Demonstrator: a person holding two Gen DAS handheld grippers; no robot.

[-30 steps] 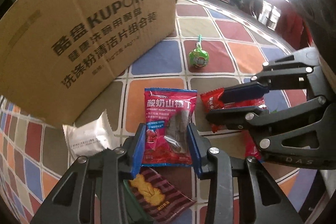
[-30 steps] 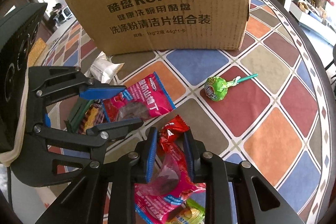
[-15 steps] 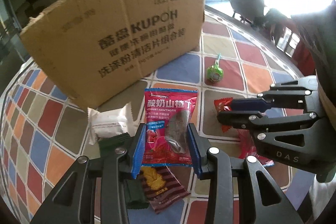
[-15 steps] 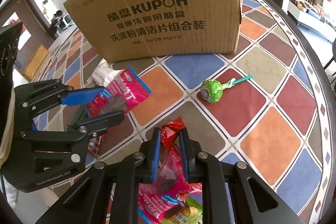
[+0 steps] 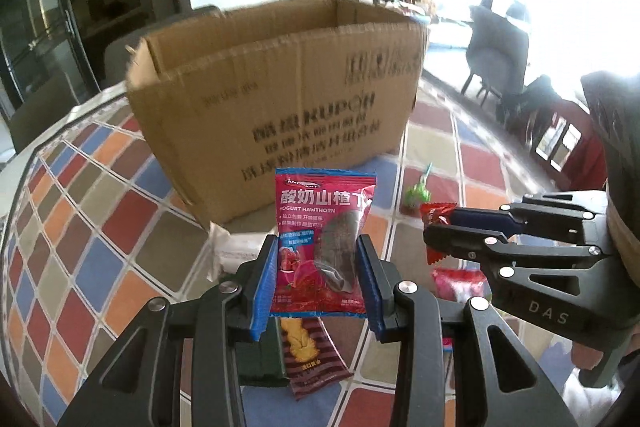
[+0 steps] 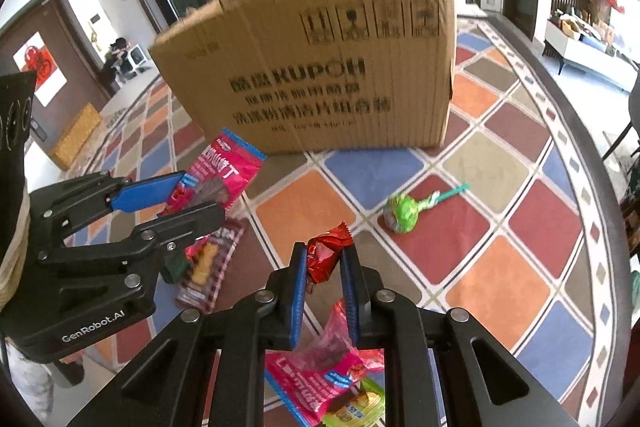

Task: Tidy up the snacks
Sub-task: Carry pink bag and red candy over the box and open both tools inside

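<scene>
My left gripper (image 5: 318,267) is shut on a pink Yogurt Hawthorn packet (image 5: 324,227) and holds it in the air in front of the open cardboard box (image 5: 280,99). It also shows in the right wrist view (image 6: 180,197) with the packet (image 6: 220,173). My right gripper (image 6: 325,263) is shut on a small red wrapped candy (image 6: 326,253), lifted above the table; it shows at the right of the left wrist view (image 5: 452,231). The box (image 6: 320,75) stands upright at the back of the table.
A green lollipop (image 6: 404,213) lies on a red tile right of centre. A brown biscuit packet (image 5: 312,355), a dark green packet (image 5: 260,359) and a white packet (image 5: 232,251) lie below my left gripper. A pink packet (image 6: 320,371) and a yellow-green one (image 6: 356,407) lie under my right gripper.
Both grippers have risen off the table with their snacks. The box's open top now shows in the left wrist view, and the loose snacks lie farther below.
</scene>
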